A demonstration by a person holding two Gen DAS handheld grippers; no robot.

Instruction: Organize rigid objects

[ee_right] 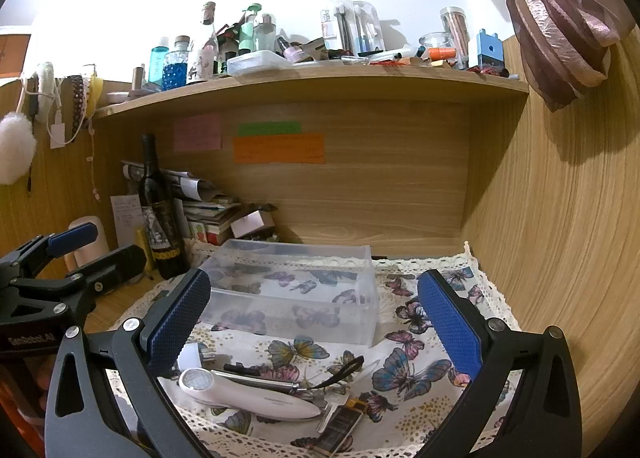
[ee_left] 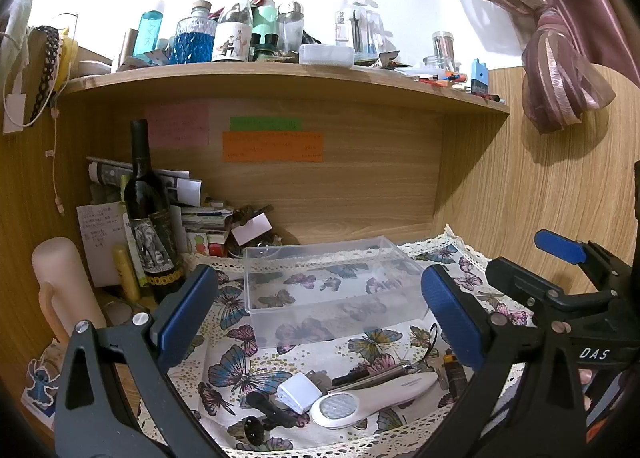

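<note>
A clear plastic box stands empty on the butterfly cloth. In front of it lie a white handheld device, a white plug adapter, a black pen, a dark lighter and small black parts. My left gripper hovers open above the items, nothing between its fingers. My right gripper is open too, over the same spot. Each gripper shows at the edge of the other's view.
A dark wine bottle, stacked papers and a pale cylinder crowd the left. A wooden shelf full of bottles runs overhead. Wooden walls close in the back and right.
</note>
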